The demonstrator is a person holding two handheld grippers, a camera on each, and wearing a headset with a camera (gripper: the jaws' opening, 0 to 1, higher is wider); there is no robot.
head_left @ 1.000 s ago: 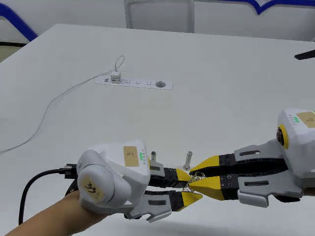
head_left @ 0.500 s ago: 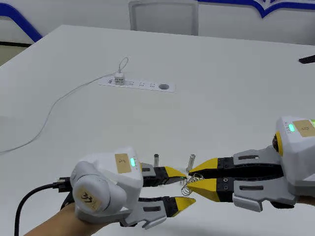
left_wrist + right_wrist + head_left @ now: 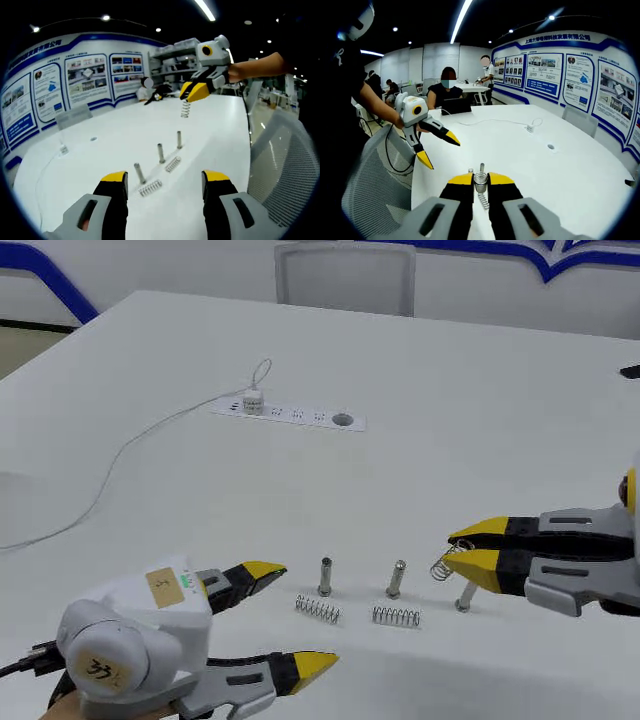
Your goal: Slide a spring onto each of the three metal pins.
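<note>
Wide open and empty, the left gripper (image 3: pixel 290 618) hovered on the person's side of the middle pin (image 3: pixel 397 578) and well to its left, its yellow-tipped jaws spread far apart with nothing between them. The right gripper (image 3: pixel 462 548) was just right of the middle pin, jaws drawn almost together on the end coil of the held spring (image 3: pixel 442 565), which dangled from the tips clear of the tabletop and was threaded on no pin. Under both lay the white table (image 3: pixel 480 390). A grey chair (image 3: pixel 345 275) stood at its far edge, well beyond the middle pin. A white power strip (image 3: pixel 290 412) lay flat, well beyond the middle pin and to its left, with a white plug (image 3: pixel 252 400) seated in its left end and a thin cable (image 3: pixel 120 455) trailing off leftward. The left pin (image 3: pixel 325 575) stood upright near the middle pin's left. The right pin (image 3: pixel 465 595) stood near its right, just below the right gripper's lower jaw. One loose spring (image 3: pixel 396 616) lay on its side just in front of the middle pin. The other loose spring (image 3: pixel 317 609) lay in front and to the left, at the foot of the left pin.
</note>
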